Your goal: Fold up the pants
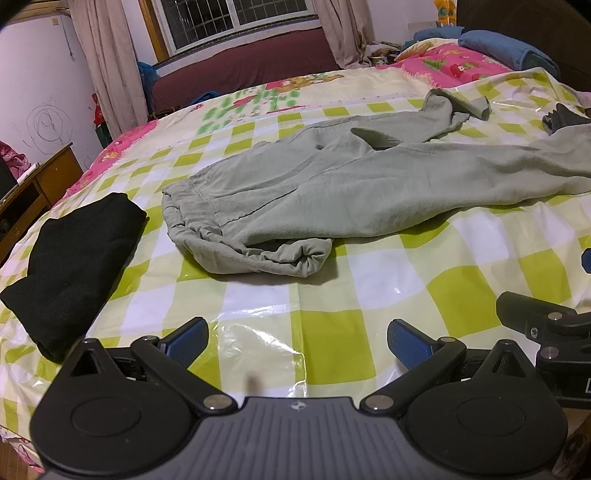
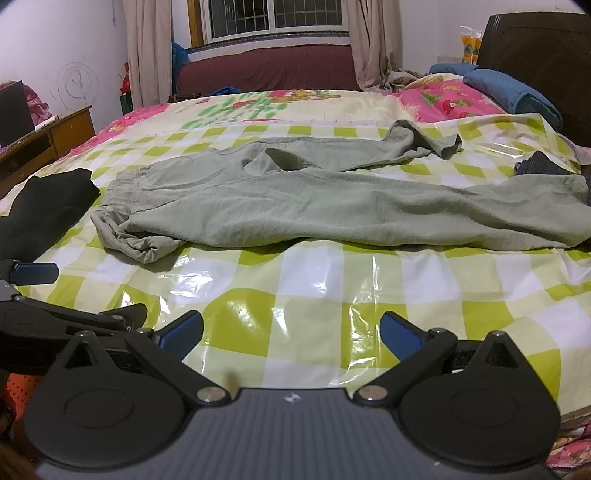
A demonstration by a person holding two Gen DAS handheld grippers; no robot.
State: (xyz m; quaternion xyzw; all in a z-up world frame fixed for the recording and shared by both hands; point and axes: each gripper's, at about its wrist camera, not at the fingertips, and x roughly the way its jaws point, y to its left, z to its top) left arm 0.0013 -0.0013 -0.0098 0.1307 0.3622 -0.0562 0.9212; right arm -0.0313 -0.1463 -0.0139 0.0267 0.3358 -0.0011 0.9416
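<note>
Bed (image 2: 332, 295): covered by a glossy plastic sheet (image 1: 369, 295) in green, white and cream checks, creased and reflecting light near the front edge. Beyond the sheet, a pink cartoon-print bedcover (image 2: 454, 99) shows toward the headboard (image 2: 535, 48).

Pants (image 2: 295, 206): grey-green, lying unfolded across the middle of the sheet, waistband to the left and bunched, legs running right. The upper leg is twisted, its cuff turned over; the lower leg reaches the right edge of the view.

Surrounding items: a folded black garment (image 1: 77, 266) lies left of the waistband, near but apart from it. A rolled blue blanket (image 2: 509, 92) rests at the head of the bed. A small dark item (image 2: 539, 164) sits just behind the lower leg at the far right; its nature cannot be determined.

Room: maroon bench or sofa (image 2: 269, 66) under a barred window (image 2: 277, 18), beige curtains (image 2: 147, 48) either side, a wooden cabinet (image 2: 48, 136) at left, scribbles on the white wall (image 1: 37, 92).

Left gripper (image 1: 297, 341): jaws wide apart, empty, above the front edge of the sheet, short of the waistband. Right gripper (image 2: 291, 332): jaws likewise wide apart, empty, just beside the left one, clear of the pants. Nothing lies between either gripper and the pants.
</note>
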